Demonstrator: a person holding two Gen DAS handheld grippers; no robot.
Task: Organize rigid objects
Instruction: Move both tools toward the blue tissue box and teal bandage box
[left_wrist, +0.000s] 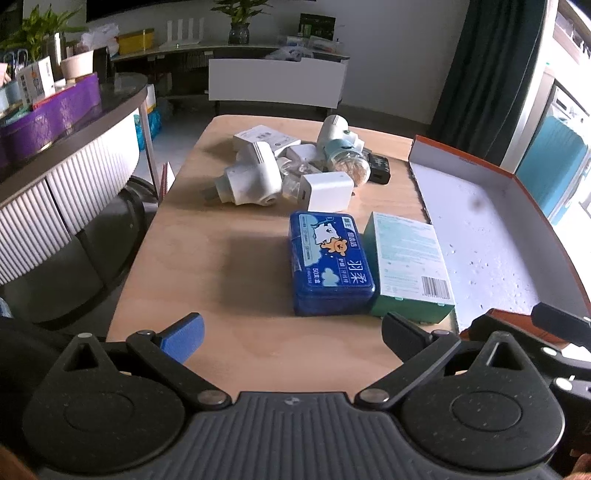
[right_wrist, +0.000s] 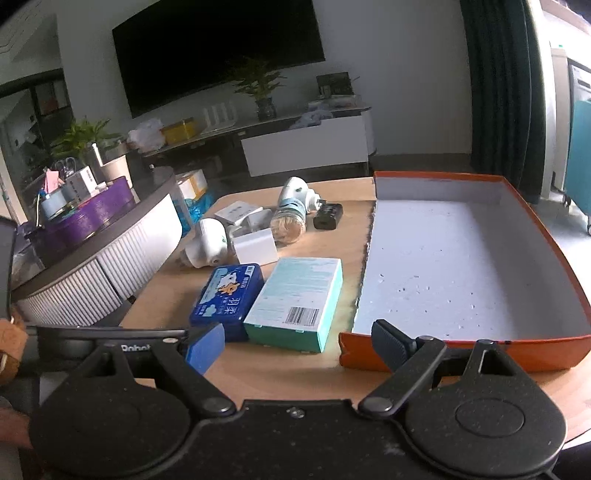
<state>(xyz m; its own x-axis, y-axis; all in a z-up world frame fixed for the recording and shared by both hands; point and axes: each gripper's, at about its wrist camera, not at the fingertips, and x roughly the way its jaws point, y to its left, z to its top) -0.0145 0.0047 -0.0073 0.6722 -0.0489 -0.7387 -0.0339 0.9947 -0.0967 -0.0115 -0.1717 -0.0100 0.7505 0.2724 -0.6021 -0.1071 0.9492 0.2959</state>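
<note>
My right gripper (right_wrist: 297, 341) hangs wide and empty over the bench (right_wrist: 280, 373); the teal box (right_wrist: 295, 301) lies just ahead, long axis pointing away, tray (right_wrist: 461, 350) beside it on the right.

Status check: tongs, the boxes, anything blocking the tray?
Both tongs open, empty: left, right. Blue box and teal box side by side on table, orange tray empty. Nothing blocking.

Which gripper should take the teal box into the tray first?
Right, likely. The right gripper is open, directly before the teal box and beside the orange tray; the left gripper sits farther left.
</note>
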